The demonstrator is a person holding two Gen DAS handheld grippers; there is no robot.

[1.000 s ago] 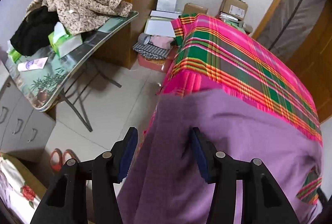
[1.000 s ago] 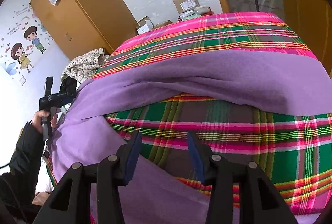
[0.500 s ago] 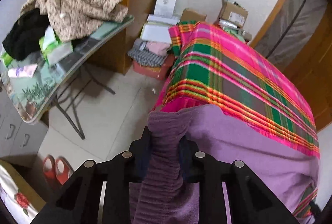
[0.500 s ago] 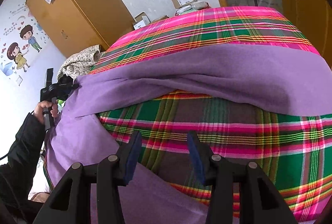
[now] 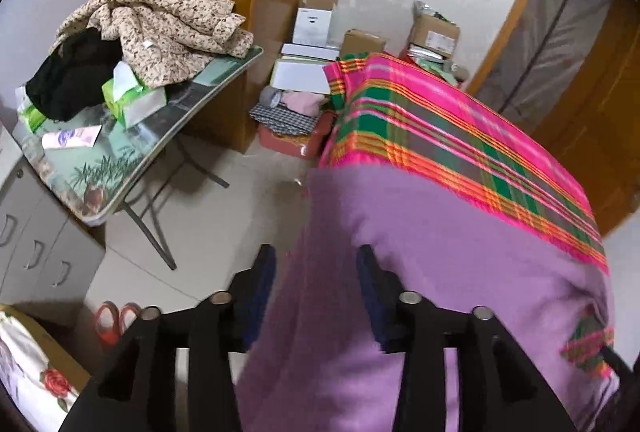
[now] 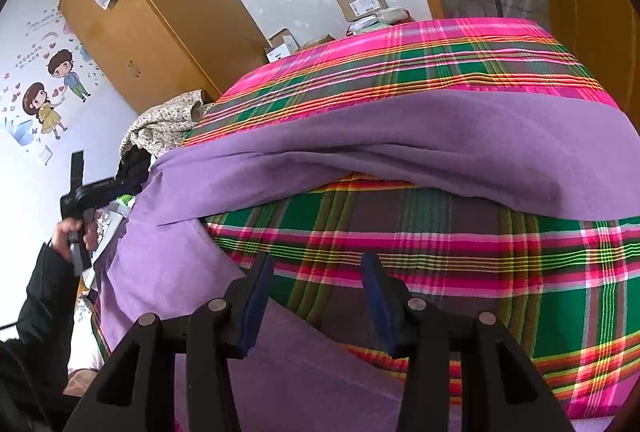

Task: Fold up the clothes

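While the bright pink, green and orange plaid bedspread [image 6: 440,80] covers the whole bed, a soft purple fleece garment [image 6: 400,140] lies draped across it in a wide band, its left end hanging over the bed's edge toward the tiled floor [image 5: 192,228]. Over that hanging end the left gripper [image 5: 316,268] is opening its jaws, the purple cloth running loosely between the blue pads without being pinched. Nearer the bed's middle, the right gripper [image 6: 317,274] hovers with jaws apart above plaid and purple cloth, holding nothing.
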